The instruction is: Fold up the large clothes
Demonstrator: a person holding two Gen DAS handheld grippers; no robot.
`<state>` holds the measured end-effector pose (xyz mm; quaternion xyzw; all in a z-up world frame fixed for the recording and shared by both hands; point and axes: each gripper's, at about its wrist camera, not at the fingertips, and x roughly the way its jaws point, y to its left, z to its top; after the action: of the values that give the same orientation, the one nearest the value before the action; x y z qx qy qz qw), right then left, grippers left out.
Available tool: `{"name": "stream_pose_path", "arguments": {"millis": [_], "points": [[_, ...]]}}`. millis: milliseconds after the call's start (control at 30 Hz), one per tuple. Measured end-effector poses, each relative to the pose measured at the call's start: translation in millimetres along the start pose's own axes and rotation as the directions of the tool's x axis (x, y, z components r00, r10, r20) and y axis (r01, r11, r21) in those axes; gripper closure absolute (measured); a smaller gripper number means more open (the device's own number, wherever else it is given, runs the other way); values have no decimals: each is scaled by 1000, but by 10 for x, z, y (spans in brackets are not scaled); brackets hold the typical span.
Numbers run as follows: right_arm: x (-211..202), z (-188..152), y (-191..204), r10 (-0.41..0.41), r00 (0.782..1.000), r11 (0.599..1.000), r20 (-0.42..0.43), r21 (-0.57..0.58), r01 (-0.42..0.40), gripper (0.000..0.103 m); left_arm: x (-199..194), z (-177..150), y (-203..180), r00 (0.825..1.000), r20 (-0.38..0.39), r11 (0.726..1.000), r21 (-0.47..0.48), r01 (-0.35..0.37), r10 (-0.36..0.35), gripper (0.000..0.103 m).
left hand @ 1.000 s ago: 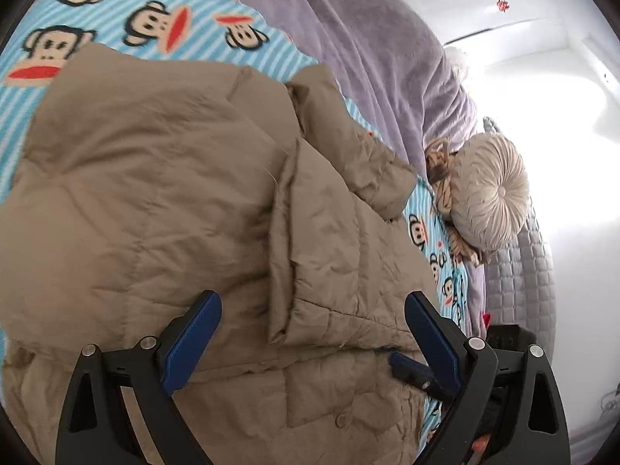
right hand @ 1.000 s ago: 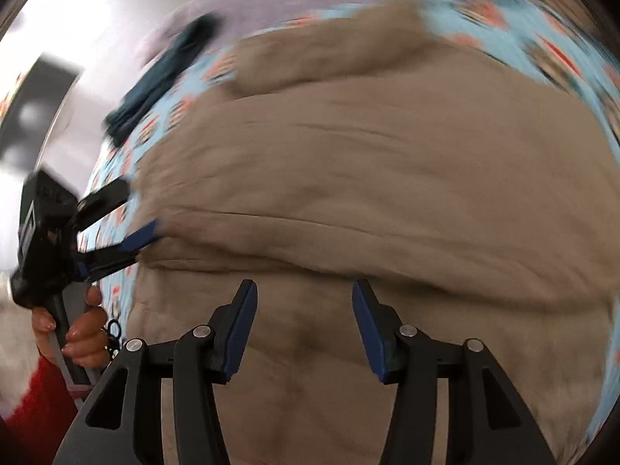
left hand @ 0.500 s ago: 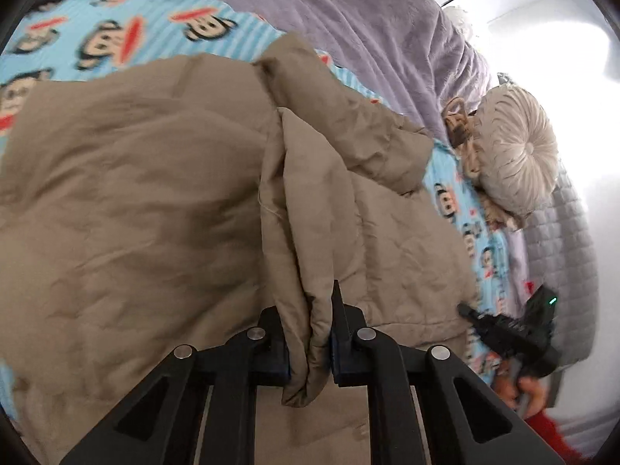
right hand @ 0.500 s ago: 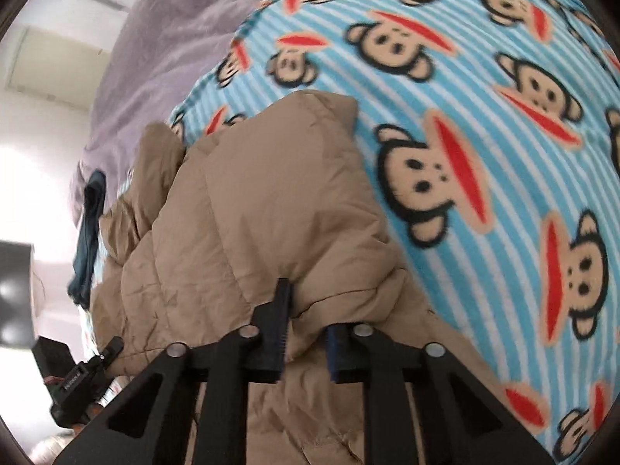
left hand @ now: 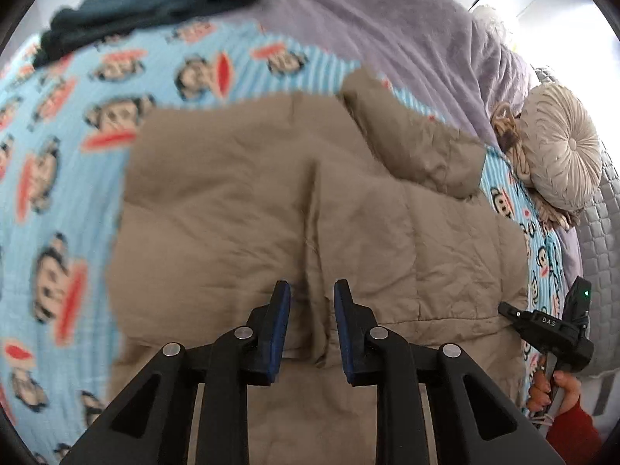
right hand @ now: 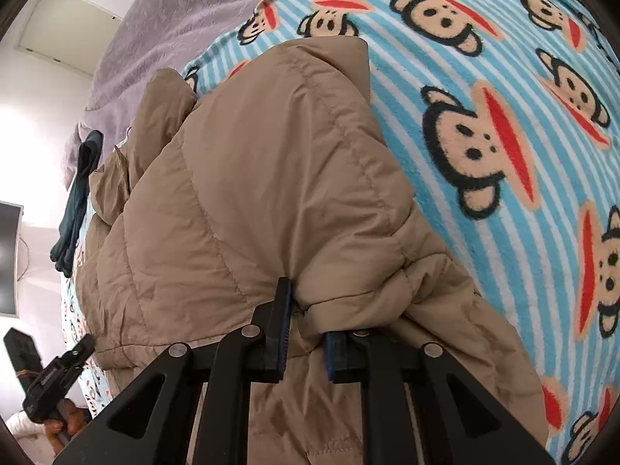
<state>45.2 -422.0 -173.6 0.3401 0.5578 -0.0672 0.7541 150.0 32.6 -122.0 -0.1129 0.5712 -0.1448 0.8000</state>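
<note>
A tan quilted puffer jacket (left hand: 232, 201) lies spread on the bed, one sleeve (left hand: 418, 147) folded across its top. My left gripper (left hand: 312, 298) points down at a raised ridge of the jacket's front. Its jaws are opening and stand a little apart, with the ridge between the blue pads (left hand: 279, 321) but slack. In the right wrist view the jacket (right hand: 240, 178) bulges up, and my right gripper (right hand: 308, 310) is shut on a pinched fold at its edge. Each gripper also shows small in the other's view: the right one (left hand: 542, 325) and the left one (right hand: 58, 372).
The jacket rests on a blue striped monkey-print blanket (right hand: 503, 77) over a purple bedspread (left hand: 387, 19). A dark teal garment (left hand: 147, 15) lies at the far edge. A round pleated cushion (left hand: 558, 155) and a grey quilted cover (left hand: 604, 240) sit to the right.
The left jaws closed on a ridge of the jacket, then parted slightly. The right gripper swung over to the jacket's edge and shut on a fold there.
</note>
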Motion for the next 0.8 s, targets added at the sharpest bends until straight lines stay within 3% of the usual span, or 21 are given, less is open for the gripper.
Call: {"name": "stream_pose_path", "arguments": {"millis": [167,233,333,367,433,500,567,633,700,800], "points": [[7,-41,26,-4,1000,1000,9,-7,4,87,33,268,-215,1000,13,999,37,18,-18,78],[-16,-58,52,-16,1000,1000,6,-17,16,87,198,367,-348,1000,8,998,60,-13,13,78],[-93,-65,157,-32,999,997,-34,-71,30,83,580,430,-440,991,-3,985,110,-131,133,78],[-126,-71,187,-30,998,995,-48,-94,25,80,709,411,-411,988,-21,982,116,-149,152,78],[-316,-110,269,11,998,986,-56,-164,-20,55,756,390,-359,990,-17,985,110,-135,137,78],[-559,-111,296,83,996,972,-22,-219,-86,38,760,373,-338,991,-12,985,117,-130,133,78],[-770,-34,242,121,991,969,50,-224,-107,38,776,366,-334,991,-14,983,127,-131,133,78],[-857,143,92,114,988,983,107,-157,-96,38,801,365,-335,991,-17,982,134,-132,136,78],[-807,413,-164,93,987,996,131,-15,-92,38,815,363,-325,991,-16,982,138,-131,135,78],[-582,743,-527,132,981,971,141,183,-156,38,820,335,-320,991,-12,981,143,-131,134,78]]}}
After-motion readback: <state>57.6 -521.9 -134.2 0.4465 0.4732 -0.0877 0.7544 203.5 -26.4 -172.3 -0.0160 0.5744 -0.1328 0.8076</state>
